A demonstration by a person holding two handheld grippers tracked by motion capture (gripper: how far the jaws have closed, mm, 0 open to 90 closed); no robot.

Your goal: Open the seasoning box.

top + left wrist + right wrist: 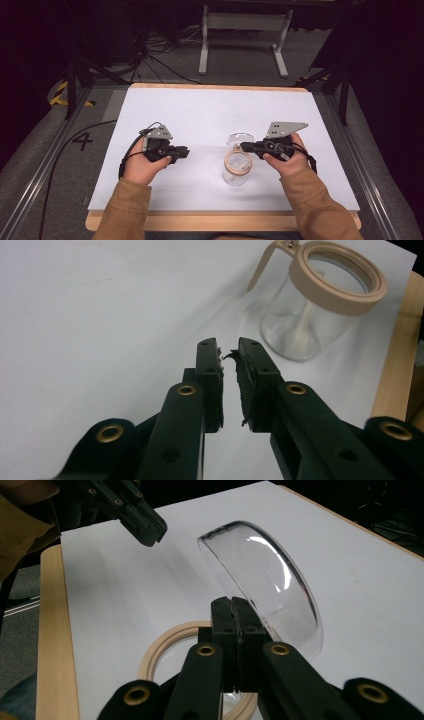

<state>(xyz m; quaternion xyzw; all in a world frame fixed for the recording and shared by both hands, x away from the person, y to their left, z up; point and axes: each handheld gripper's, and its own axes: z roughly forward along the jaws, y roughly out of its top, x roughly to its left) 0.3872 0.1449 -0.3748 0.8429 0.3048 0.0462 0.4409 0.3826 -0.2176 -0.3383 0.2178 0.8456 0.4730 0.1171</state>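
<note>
Step in hand, as it reads: the lid work on the clear jar (237,170). The jar stands upright on the white bench (200,110), slightly right of centre and near your edge, its tan rim ring open at the top. A tan hinge arm rises from the ring at the far side.

Right tongs (233,611): jaws pressed together, no gap between the pads. They pinch the near edge of the clear domed lid (270,575), which stands tilted up on edge, just beyond and above the jar's mouth. In the high view the lid (240,138) sits directly behind the ring, right at the tongs' tip. Whether the lid hangs on the hinge arm or is free, you cannot tell from here.

Left tongs (228,375): jaws slightly spread, a narrow gap, holding nothing. The pad lining looks frayed at the tips. They hover above bare bench, left of the jar and apart from it, pointing toward it.

Next move, as a judgement: you swing the lid through its arc with the right tongs. The jar is light and unsteadied, so bring the left tongs in against the glass wall first. Keep the pinch firm; the lid edge is thin and smooth and could slip.
</note>
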